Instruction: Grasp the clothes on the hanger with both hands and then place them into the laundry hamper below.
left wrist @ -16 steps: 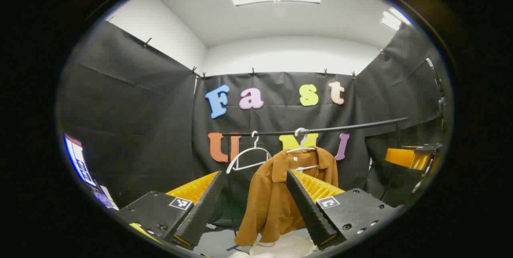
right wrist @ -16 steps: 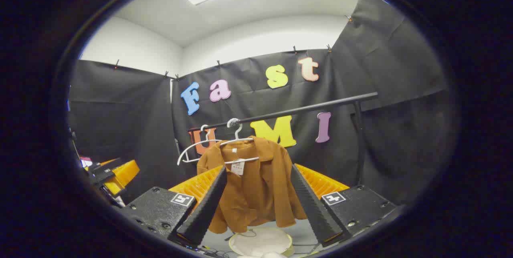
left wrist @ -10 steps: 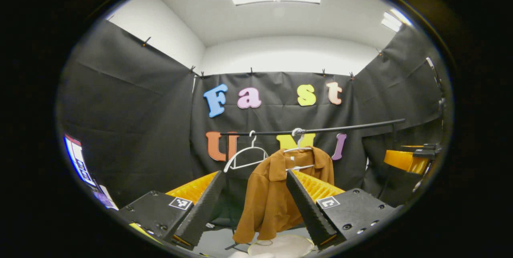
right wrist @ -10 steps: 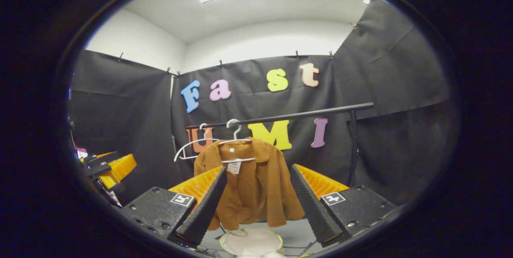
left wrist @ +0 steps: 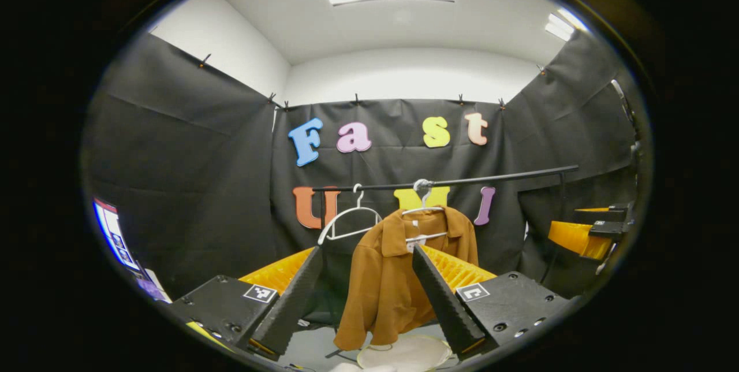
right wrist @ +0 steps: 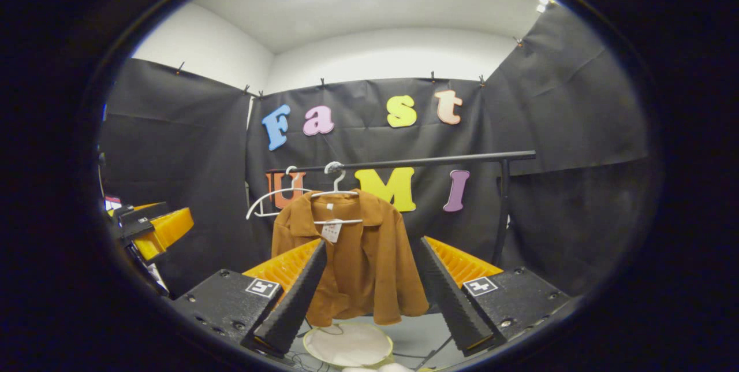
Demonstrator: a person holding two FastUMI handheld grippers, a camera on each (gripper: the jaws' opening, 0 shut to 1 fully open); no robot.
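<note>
Both cameras have tipped down a bit since the earlier frames, so the rail and everything on it now sit slightly higher in each view, and in the right gripper view the rail looks closer to level than before.

Left gripper [left wrist: 364, 297] has its fingers spread wide apart, nothing between them, and the right gripper [right wrist: 369, 294] is the same deal, jaws wide and holding nothing. Neither one is touching the clothes.

From the left gripper view the brown shirt [left wrist: 392, 279] is dead centre, hanging off a white hanger [left wrist: 424, 210] on the black rail [left wrist: 444, 183]. Its hem drops between the two fingers, though it's farther off than they are. An empty white hanger [left wrist: 349, 224] hangs just beside it at about 9 o'clock. Down at 6 o'clock from the shirt is the pale round laundry hamper [left wrist: 404, 354], right below it on the grey floor [left wrist: 312, 349]. Over at 3 o'clock, near the edge, you can spot the other gripper.

Right gripper view has the shirt [right wrist: 358, 268] framed between the fingers too, on its hanger [right wrist: 335, 190], with the spare hanger [right wrist: 271, 198] at 9 o'clock and the hamper [right wrist: 346, 343] at 6 o'clock under the hem. Rail [right wrist: 415, 161] runs across to a black upright post [right wrist: 502, 210] at 3 o'clock. The other gripper is way out at 9 o'clock
</note>
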